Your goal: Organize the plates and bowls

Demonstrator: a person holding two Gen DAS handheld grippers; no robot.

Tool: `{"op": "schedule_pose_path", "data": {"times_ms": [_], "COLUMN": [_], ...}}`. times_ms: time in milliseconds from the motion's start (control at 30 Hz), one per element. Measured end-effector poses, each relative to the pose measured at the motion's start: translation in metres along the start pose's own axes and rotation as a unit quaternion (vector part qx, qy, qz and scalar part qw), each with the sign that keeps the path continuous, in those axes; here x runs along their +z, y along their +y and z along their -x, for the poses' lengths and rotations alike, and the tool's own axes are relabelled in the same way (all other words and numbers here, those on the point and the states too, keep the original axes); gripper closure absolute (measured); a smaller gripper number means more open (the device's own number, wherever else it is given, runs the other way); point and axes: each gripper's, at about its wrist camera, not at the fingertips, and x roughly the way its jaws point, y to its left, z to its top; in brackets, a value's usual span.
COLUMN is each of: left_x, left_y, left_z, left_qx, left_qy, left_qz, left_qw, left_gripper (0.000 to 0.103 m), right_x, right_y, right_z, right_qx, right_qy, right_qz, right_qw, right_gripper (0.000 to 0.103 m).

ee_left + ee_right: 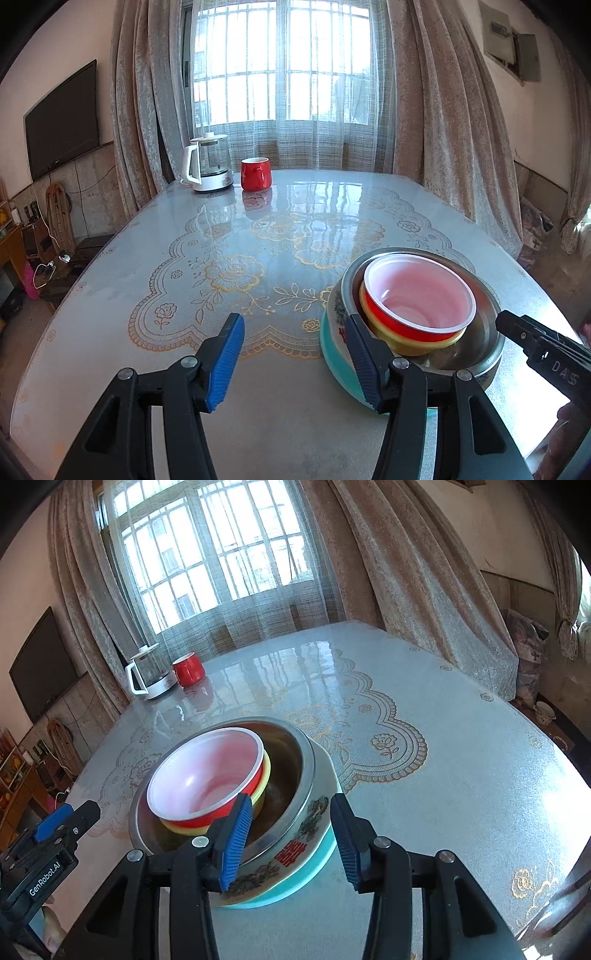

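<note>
Left wrist view, glossy lace-patterned table (pixel 258 229) (reflecting), curtained window (pixel 280 62)

open right tongs (pixel 291 843) straddle the rim of the nested bowls (pixel 236 805).

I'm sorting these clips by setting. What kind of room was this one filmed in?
Most likely a living or dining room in a home. A wall-mounted television hangs to the left, long curtains frame a barred window, and the table has a lace-patterned cover with a kettle and a red mug.
</note>
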Motion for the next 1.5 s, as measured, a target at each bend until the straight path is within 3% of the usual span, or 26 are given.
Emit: {"op": "schedule_pose_path", "data": {"times_ms": [333, 1500], "left_x": [-0.007, -0.008], "left_y": [-0.003, -0.011], "left_z": [0.011, 0.020], "left_qx": [-0.012, -0.001], "left_qy": [-0.007, -0.009], "left_qz": [-0.007, -0.004], "left_qw": [0.9999, 1.0000], "left_gripper": [0.033, 0.026], "right_x": [-0.019, -0.012], "right_y": [0.021, 0.025], "right_z": [0.008, 0.016], "right_qx": [-0.015, 0.000], "right_qy": [0.002, -0.011], "right_qz": [0.025, 0.037], "right_qw": [1.000, 0.999], "right_gripper": [0.058, 0.057]}}
